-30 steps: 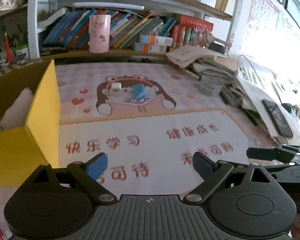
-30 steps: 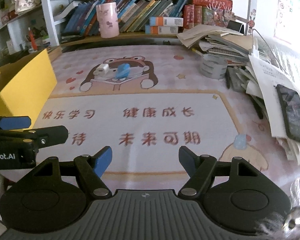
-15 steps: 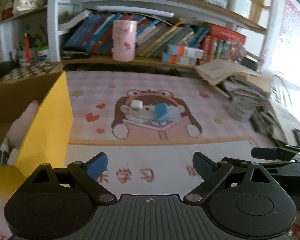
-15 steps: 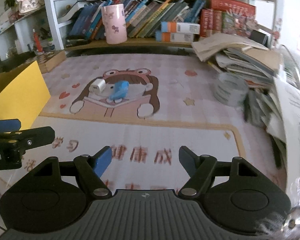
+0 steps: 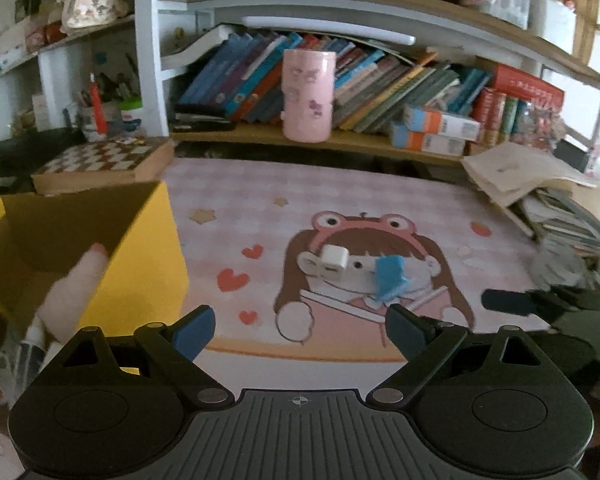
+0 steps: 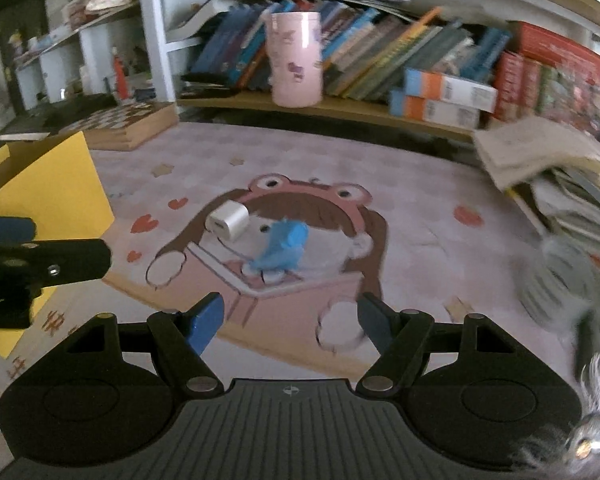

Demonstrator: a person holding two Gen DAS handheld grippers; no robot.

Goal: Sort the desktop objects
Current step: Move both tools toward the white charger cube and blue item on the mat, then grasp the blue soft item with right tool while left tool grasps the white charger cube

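Observation:
A white charger cube point(image 5: 334, 261) point(image 6: 229, 219) and a small blue clip-like object point(image 5: 389, 277) point(image 6: 285, 249) lie side by side on the cartoon girl printed on the pink desk mat point(image 5: 380, 200). My left gripper point(image 5: 300, 330) stands open and empty, short of both objects. My right gripper point(image 6: 290, 318) is also open and empty, just in front of the blue object. An open yellow box point(image 5: 148, 256) point(image 6: 60, 184) stands at the left, with something pale point(image 5: 76, 284) leaning inside it.
A pink cup point(image 5: 308, 96) stands on the low shelf before a row of books. A checkered board box point(image 5: 104, 160) sits behind the yellow box. Piles of papers and books point(image 5: 548, 208) and a tape roll point(image 6: 556, 280) crowd the right side.
Both grippers have moved forward over the mat, so the charger and the blue object now sit much closer. The yellow box has slid toward the left edge. The jaws have not changed.

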